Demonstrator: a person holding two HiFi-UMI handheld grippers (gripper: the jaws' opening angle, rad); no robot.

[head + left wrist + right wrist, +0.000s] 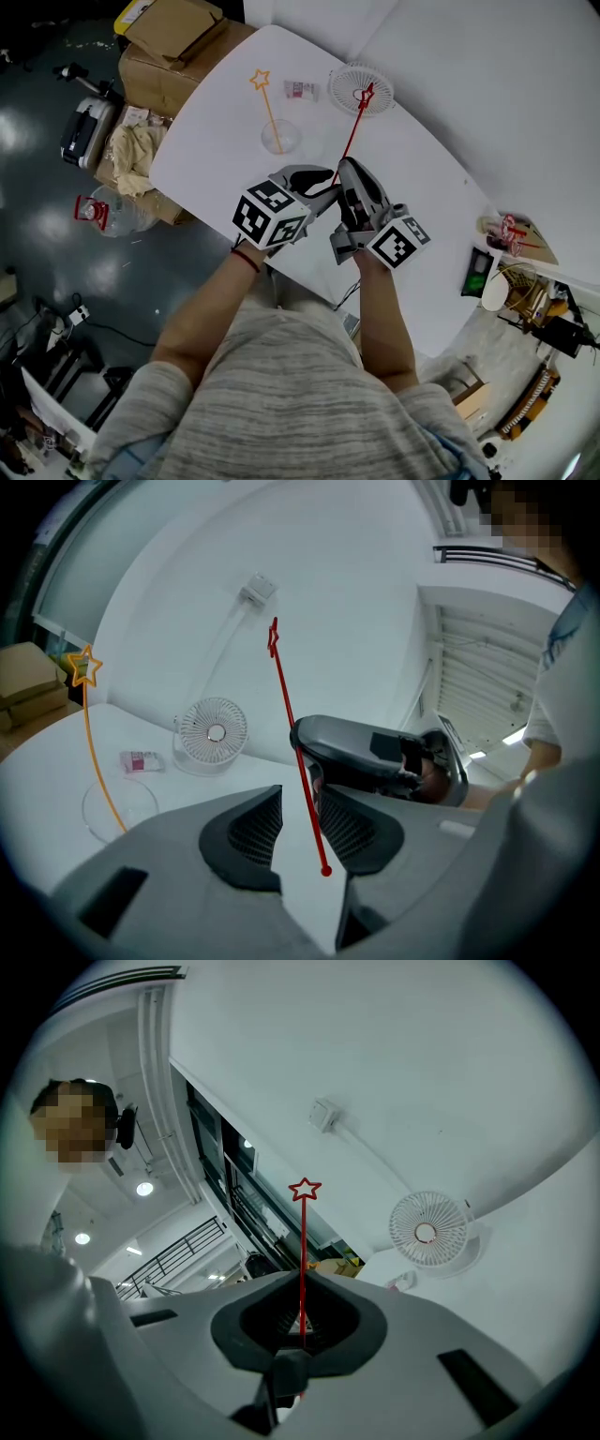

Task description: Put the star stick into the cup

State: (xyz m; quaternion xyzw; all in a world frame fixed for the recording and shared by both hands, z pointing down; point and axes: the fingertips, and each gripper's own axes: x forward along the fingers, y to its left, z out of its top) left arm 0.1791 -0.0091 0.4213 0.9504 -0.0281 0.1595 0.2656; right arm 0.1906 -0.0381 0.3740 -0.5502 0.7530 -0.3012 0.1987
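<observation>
As seen from the head view, note both grippers side by side at mid-frame above the white table. Find the right gripper just right of centre, with jaws closed tight on the red star stick near its lower end. Follow that stick up and to the right to its star tip, overlapping the small white fan at the top of the frame; contact between the two not judgeable. Find the left gripper just left of its partner, with jaws apart and pressing on nothing. In the left gripper view, see the rounded lower end of the red stick hanging in the gap between the pads, nearer the right-hand one at lower centre of the frame. In the right gripper view, see the same stick rising straight up from the closed jaws at lower centre, star uppermost. Locate the clear cup on the table, to the upper left of the grippers and well apart from the red stick, with an orange star stick standing in it and leaning toward the upper left. Note also a small pink-and-white packet lying between cup and fan, and cardboard boxes beyond the table edge in the upper left corner.
</observation>
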